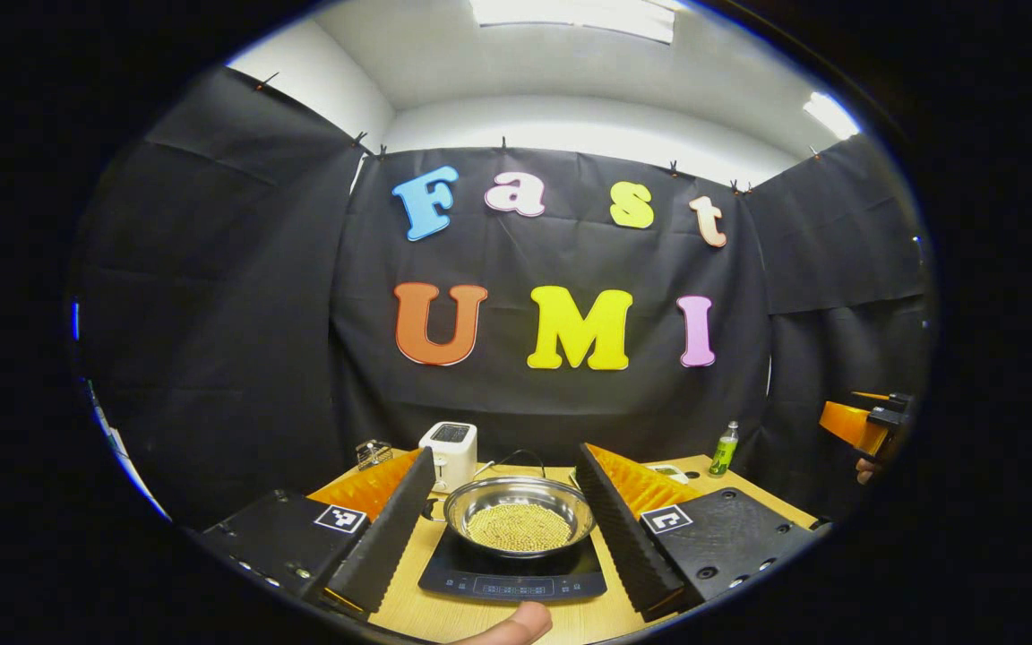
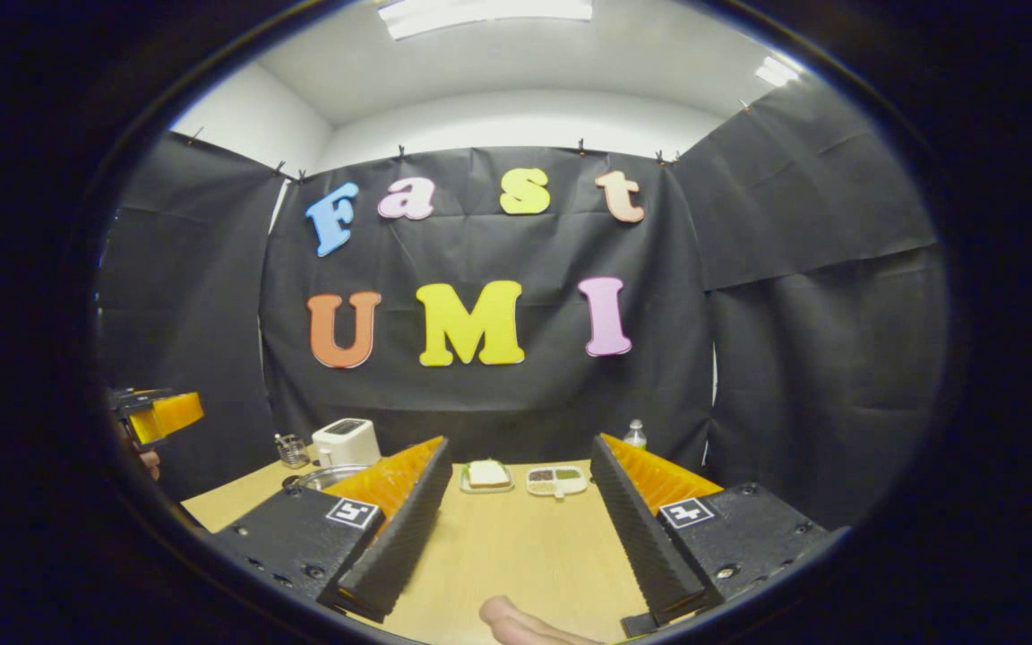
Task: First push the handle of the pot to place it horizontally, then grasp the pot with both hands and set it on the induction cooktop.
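Bright ceiling lights point(image 1: 570, 13), sharp, fisheye-warped edges

Black cloth walls point(image 2: 803, 269); white ceiling with light panels point(image 1: 570, 13); pale wooden table point(image 2: 516, 537)

We are in a recording booth staged as a kitchen, not a real home. Black cloth point(image 2: 794, 296) hangs clipped along white walls under ceiling strip lights point(image 1: 570, 13). A wooden table point(image 2: 516, 546) carries kitchen goods: an induction cooktop point(image 1: 513, 573) with a pot point(image 1: 519, 515), a toaster point(image 1: 451, 452), a bottle point(image 1: 725, 450), and plates of food point(image 2: 486, 476).
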`<action>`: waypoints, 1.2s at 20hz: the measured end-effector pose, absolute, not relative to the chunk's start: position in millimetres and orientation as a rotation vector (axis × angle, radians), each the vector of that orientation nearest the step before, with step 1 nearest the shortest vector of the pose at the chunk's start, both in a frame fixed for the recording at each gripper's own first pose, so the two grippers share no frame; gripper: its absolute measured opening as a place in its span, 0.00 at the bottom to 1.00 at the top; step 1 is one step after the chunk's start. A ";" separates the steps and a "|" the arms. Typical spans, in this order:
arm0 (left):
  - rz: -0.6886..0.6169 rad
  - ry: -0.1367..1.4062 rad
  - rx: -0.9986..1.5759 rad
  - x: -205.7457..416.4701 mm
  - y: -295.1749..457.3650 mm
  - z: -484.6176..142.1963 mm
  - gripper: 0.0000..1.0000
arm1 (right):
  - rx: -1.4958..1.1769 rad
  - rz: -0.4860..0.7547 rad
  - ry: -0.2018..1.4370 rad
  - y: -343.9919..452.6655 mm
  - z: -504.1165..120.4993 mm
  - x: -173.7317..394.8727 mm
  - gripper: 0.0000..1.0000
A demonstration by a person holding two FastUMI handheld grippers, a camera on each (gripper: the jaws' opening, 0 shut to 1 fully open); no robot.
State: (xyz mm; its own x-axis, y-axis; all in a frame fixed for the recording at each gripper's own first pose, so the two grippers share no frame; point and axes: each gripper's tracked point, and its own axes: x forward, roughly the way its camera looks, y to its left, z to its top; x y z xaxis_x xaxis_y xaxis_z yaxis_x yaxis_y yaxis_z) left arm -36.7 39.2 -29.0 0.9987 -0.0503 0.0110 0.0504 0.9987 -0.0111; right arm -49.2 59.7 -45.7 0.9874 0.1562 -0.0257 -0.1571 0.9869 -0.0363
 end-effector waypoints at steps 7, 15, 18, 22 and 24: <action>-0.066 -0.035 -0.005 -47.7 31.4 -19.6 0.95 | -0.039 0.152 -0.009 49.9 -37.3 -61.2 0.99; -0.072 -0.045 -0.001 -53.5 26.3 -16.2 0.95 | -0.024 0.151 -0.023 39.3 -35.3 -69.1 0.96; -0.070 -0.052 -0.004 -53.5 27.3 -15.5 0.95 | -0.021 0.148 -0.021 38.0 -37.2 -70.5 0.99; -0.058 -0.055 0.002 -52.6 31.4 -17.7 0.95 | -0.005 0.136 -0.022 31.9 -39.1 -69.3 0.99; -0.054 -0.059 0.008 -53.7 32.5 -16.9 0.95 | 0.011 0.136 -0.016 31.9 -40.2 -67.4 0.99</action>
